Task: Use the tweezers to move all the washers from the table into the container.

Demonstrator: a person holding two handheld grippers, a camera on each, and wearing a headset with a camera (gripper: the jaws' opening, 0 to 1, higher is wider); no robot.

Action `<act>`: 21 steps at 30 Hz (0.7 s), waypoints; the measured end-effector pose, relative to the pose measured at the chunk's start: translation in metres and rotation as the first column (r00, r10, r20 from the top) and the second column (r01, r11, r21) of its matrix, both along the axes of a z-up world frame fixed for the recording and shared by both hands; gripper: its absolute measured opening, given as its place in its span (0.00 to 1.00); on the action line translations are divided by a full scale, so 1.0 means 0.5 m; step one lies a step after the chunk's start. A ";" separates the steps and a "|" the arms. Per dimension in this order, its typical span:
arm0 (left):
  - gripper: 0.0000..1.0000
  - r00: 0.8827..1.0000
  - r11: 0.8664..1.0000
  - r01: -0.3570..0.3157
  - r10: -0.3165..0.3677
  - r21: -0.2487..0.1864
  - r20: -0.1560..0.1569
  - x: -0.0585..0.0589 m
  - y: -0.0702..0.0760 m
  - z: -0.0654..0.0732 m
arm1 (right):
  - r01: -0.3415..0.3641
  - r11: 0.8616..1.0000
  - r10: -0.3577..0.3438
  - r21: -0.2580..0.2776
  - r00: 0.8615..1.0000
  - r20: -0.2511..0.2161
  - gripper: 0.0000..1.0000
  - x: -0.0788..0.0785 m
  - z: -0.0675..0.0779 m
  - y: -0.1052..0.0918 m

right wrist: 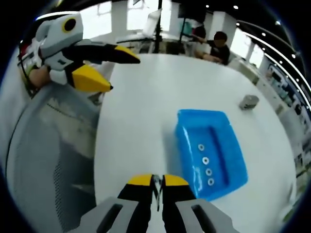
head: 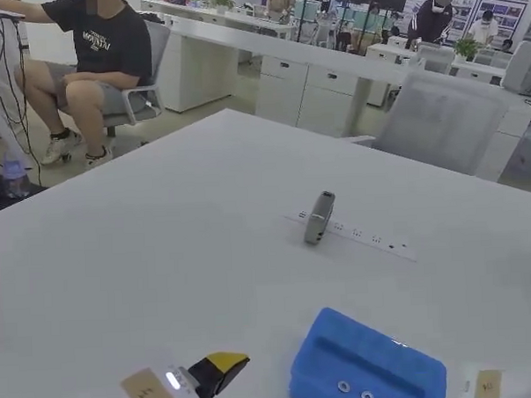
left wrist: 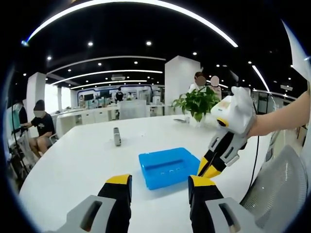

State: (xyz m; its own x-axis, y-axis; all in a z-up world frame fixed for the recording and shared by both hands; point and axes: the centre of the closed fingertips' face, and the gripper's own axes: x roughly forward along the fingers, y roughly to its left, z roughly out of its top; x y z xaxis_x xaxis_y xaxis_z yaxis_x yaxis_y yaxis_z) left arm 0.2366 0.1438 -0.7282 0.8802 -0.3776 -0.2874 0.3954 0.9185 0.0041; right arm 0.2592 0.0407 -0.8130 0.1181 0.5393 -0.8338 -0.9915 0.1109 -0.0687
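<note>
Right gripper [right wrist: 156, 180]: I hold its jaws pressed together on the thin tweezers [right wrist: 156, 192]. The blue container [right wrist: 184, 145] lies ahead to its right, with four washers [right wrist: 205, 160] inside. Left gripper [left wrist: 160, 182]: jaws apart, container just ahead between them.

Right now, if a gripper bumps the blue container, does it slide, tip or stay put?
Probably slides, not tips: the blue container is low, wide and flat on the smooth white table. Likely light: it looks like thin plastic holding four small washers. Those washers may skate around if jolted.
</note>
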 end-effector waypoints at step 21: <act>0.44 1.000 1.000 -0.001 0.001 0.009 -0.006 0.000 0.001 -0.004 | -0.064 0.995 0.064 -0.073 0.998 0.001 0.03 0.018 -0.007 0.014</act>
State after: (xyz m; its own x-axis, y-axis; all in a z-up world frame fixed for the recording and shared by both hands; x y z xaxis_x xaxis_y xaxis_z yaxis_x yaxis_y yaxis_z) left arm 0.2368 0.1443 -0.7301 0.8789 -0.3738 -0.2962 0.3942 0.9190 0.0100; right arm 0.2682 0.0476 -0.8164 0.0886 0.4834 -0.8709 -0.9961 0.0419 -0.0781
